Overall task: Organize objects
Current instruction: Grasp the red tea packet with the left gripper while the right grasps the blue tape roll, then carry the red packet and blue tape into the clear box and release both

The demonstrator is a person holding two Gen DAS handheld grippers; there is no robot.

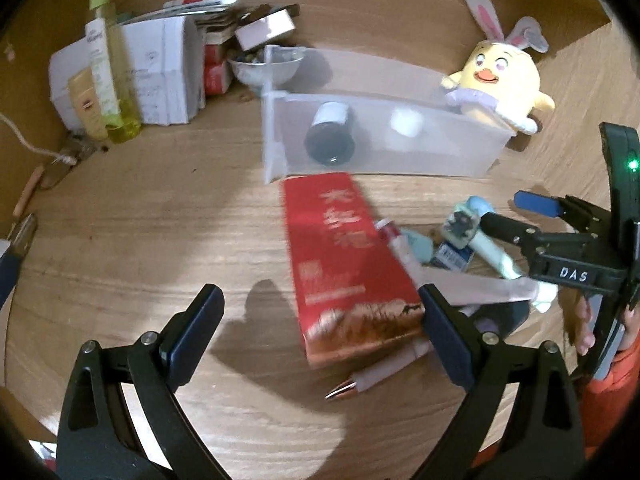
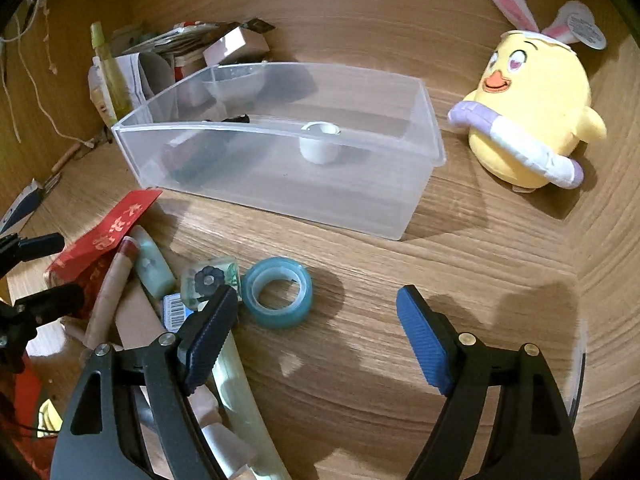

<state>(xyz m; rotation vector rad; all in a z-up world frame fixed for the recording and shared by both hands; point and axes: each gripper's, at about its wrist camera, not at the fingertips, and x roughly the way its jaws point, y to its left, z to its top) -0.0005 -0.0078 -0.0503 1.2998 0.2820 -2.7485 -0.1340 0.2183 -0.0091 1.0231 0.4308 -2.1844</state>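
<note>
- the left gripper (image 1: 320,328) hangs over the wooden table (image 1: 140,240) with its jaws spread wide; nothing is pinched, and the near end of a red packet (image 1: 344,264) lies flat on the table between the fingers, close to the right-hand one.
- a pen (image 1: 376,372) with a shiny tip pokes out from under the near end of that packet.
- the right gripper (image 2: 316,336) also has its jaws spread and holds nothing; bare table lies between the fingers, and a roll of blue tape (image 2: 278,292) lies flat just past its left finger.
- left of the tape sits a small heap: a little square block with a dark flower on it (image 2: 208,280), a pale green tube (image 2: 152,264), a brown stick (image 2: 112,292) and the red packet, all overlapping or touching.
- further back stands a clear plastic box (image 2: 400,208), open at the top, in the middle of the table; inside it a dark bottle (image 1: 330,134) lies on its side toward the left end and a small white cup (image 2: 319,144) stands near the middle.
- a yellow chick toy (image 2: 532,116) with rabbit ears sits beside the right end of the box, apart from it in the right wrist view.
- in the far left corner of the table are a white carton (image 1: 160,76), a tall yellow-green bottle (image 1: 106,60), a small bowl (image 1: 264,68) and stacked papers.
</note>
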